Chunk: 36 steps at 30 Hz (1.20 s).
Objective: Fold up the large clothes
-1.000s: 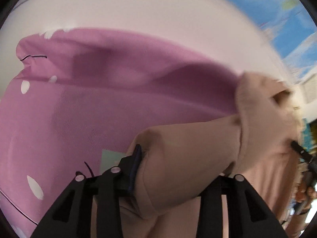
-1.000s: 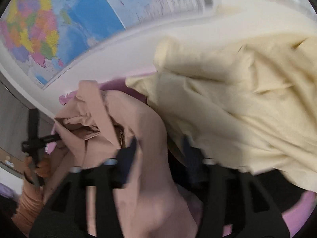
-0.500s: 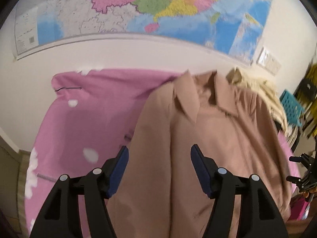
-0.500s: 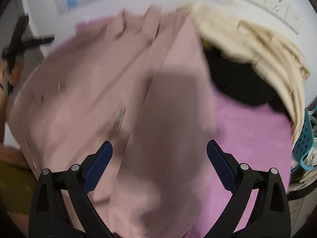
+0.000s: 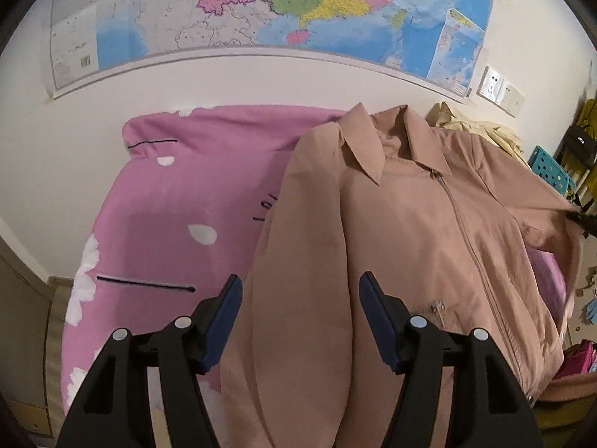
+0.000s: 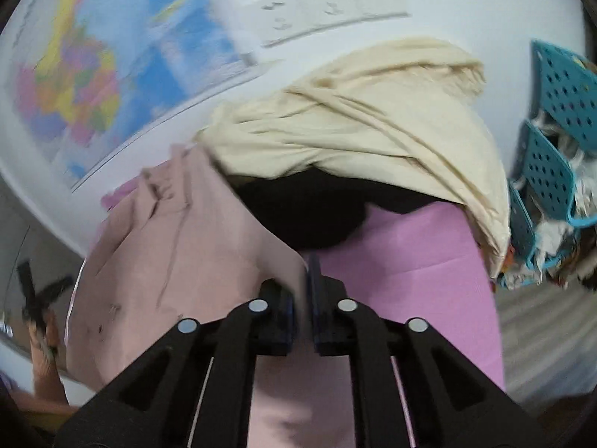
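Having just dropped the jacket (image 5: 429, 246) flat, the left gripper (image 5: 300, 313) is hanging spread while the right gripper (image 6: 303, 298), jaws just closing, is pinching its edge to begin folding.

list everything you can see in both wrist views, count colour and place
dusty pink zip-up collared jacket: 1, pink-beige, spread front-up on the bed
pink bedsheet with white petals: 1, pink, under the jacket
cream crumpled garment: 1, pale yellow, at the wall behind the jacket
black cloth: 1, black, under the cream garment
wall map: 1, multicoloured, above the bed
white wall sockets: 1 row, white, right of the map
teal perforated plastic baskets: at least 2, teal, right of the bed
left gripper: 1, black, open over the jacket sleeve
right gripper: 1, black, just closed on the jacket edge
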Each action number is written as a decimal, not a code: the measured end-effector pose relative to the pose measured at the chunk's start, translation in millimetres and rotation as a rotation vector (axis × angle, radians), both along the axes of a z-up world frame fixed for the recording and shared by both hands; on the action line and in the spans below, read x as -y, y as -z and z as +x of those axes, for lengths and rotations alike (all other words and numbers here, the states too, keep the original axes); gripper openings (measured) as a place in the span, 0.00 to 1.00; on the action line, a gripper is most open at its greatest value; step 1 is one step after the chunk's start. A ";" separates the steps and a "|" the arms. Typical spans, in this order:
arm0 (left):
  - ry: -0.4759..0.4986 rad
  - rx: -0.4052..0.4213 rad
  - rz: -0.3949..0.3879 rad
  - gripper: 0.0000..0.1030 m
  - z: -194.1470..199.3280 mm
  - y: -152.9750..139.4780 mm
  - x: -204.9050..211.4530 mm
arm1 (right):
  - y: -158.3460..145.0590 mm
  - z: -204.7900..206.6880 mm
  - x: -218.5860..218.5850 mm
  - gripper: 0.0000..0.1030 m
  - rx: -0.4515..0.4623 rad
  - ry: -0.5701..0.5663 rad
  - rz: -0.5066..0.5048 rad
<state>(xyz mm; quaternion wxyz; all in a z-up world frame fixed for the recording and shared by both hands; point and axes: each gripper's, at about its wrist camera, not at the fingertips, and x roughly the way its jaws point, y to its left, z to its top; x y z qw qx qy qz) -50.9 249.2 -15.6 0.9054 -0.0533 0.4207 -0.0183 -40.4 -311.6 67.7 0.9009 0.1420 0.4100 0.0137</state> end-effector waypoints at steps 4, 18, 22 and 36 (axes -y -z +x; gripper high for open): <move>0.011 -0.052 0.003 0.61 -5.7 15.3 -1.8 | 38.9 13.1 21.9 0.69 -0.087 0.083 -0.012; 0.055 -0.163 0.045 0.07 -34.1 57.3 7.2 | 69.3 -54.2 -8.0 0.86 -0.055 -0.005 0.029; -0.129 -0.041 0.085 0.04 -41.9 4.5 -30.4 | 67.2 -60.5 -19.7 0.86 -0.046 -0.031 0.010; -0.212 0.013 0.140 0.30 -22.3 -14.0 -12.6 | 104.6 -50.9 -84.6 0.44 -0.161 -0.120 -0.300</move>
